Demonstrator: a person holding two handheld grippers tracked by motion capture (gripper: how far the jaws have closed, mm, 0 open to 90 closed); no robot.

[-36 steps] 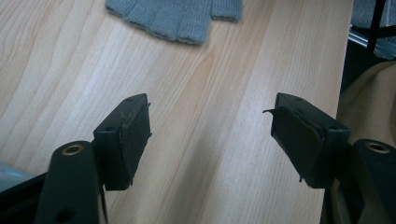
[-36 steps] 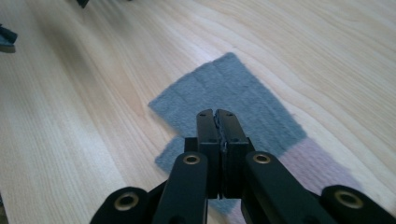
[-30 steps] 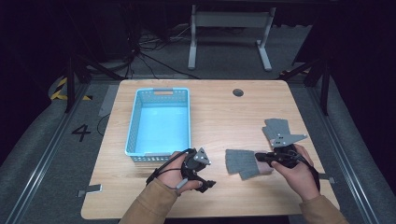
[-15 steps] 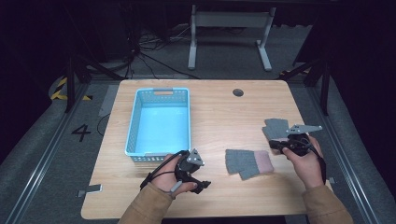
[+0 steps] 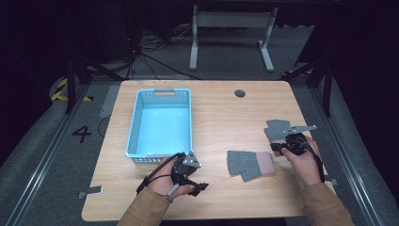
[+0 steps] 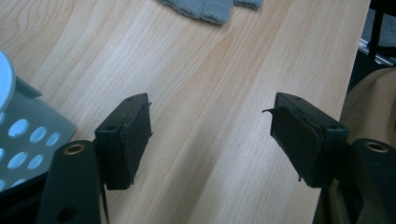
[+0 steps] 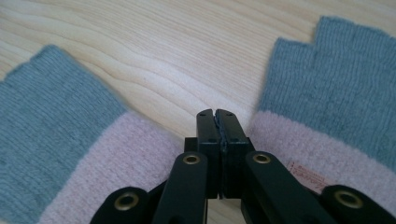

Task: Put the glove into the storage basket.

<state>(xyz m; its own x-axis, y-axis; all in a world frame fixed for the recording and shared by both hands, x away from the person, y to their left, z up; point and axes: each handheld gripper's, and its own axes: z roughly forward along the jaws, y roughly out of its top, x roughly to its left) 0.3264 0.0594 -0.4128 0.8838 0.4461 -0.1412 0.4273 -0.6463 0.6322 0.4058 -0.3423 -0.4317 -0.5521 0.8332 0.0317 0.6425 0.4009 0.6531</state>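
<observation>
Left gripper (image 6: pixel 210 135) fingers apart; right gripper (image 7: pixel 217 119) closed.

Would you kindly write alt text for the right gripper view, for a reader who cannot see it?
The right gripper, jaws shut with nothing between them, points at bare wooden table between two grey fingerless gloves with pink cuffs. One glove lies at the left of the picture, the other glove at the right, with a small label near its cuff.

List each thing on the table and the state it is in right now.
Basket: upright, nothing inside.
Near glove: lying flat, not held.
Far glove: lying flat beside the right gripper, not held.
Left gripper: open, nothing between its jaws, over bare wood.
Right gripper: shut on nothing, its tips over the wood between the two gloves' pink cuffs.
</observation>
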